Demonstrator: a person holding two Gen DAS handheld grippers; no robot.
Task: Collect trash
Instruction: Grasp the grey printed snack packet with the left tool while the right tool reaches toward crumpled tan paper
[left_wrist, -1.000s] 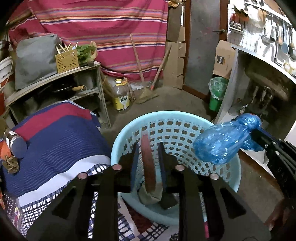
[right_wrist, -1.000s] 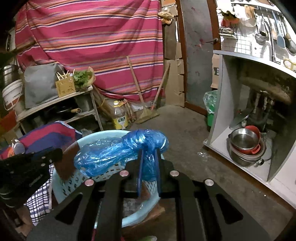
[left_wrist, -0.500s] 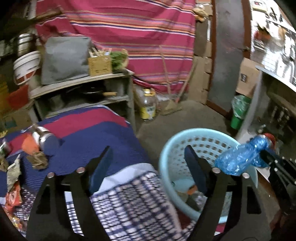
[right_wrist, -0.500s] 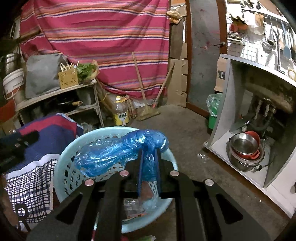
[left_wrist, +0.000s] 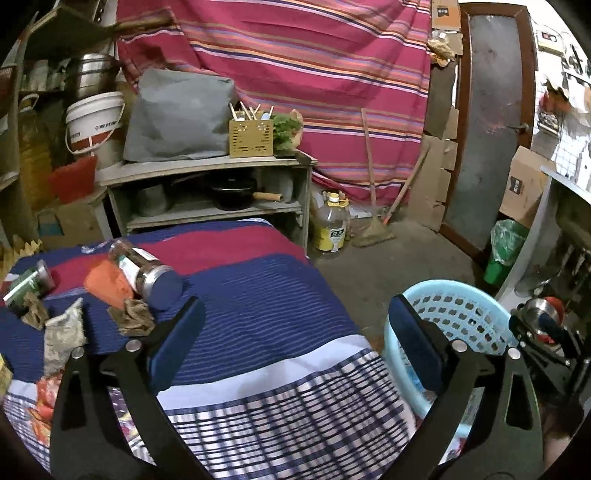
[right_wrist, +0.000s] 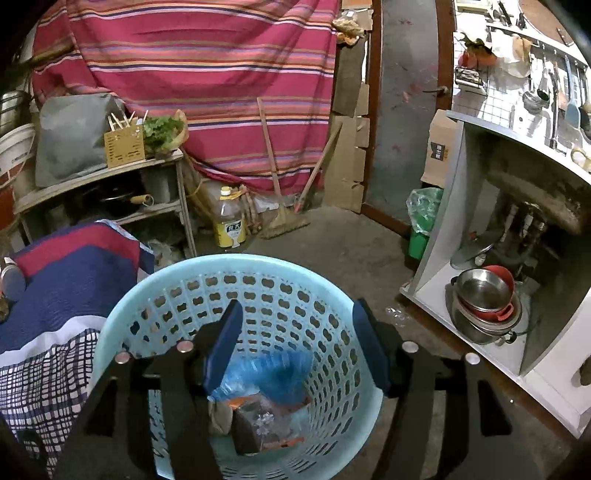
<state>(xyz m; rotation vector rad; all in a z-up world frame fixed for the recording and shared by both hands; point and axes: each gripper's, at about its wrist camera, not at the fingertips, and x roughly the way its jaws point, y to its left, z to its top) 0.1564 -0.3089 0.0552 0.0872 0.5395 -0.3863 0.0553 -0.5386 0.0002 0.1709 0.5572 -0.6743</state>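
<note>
A light-blue perforated basket (right_wrist: 155, 295) stands on the floor beside the table; it also shows in the left wrist view (left_wrist: 458, 299). My right gripper (right_wrist: 295, 343) is open and empty above the basket. A blue plastic bag (right_wrist: 273, 369) lies inside on a dark packet and other scraps. My left gripper (left_wrist: 295, 339) is open and empty over the striped tablecloth (left_wrist: 258, 295). On the table's left lie a jar (left_wrist: 144, 269), an orange wrapper (left_wrist: 107, 284), crumpled brown paper (left_wrist: 133, 317), a smaller jar (left_wrist: 26, 284) and a grey packet (left_wrist: 62, 339).
A shelf unit (left_wrist: 207, 188) with a pan stands behind the table. An oil bottle (left_wrist: 332, 225) and a broom (left_wrist: 373, 229) are on the floor by the striped curtain. A green bin (right_wrist: 421, 221) and a white cabinet with metal bowls (right_wrist: 484, 299) are at the right.
My right gripper opened and the blue bag dropped into the basket. My left gripper let go of its scrap, opened wide and swung left from the basket to over the table.
</note>
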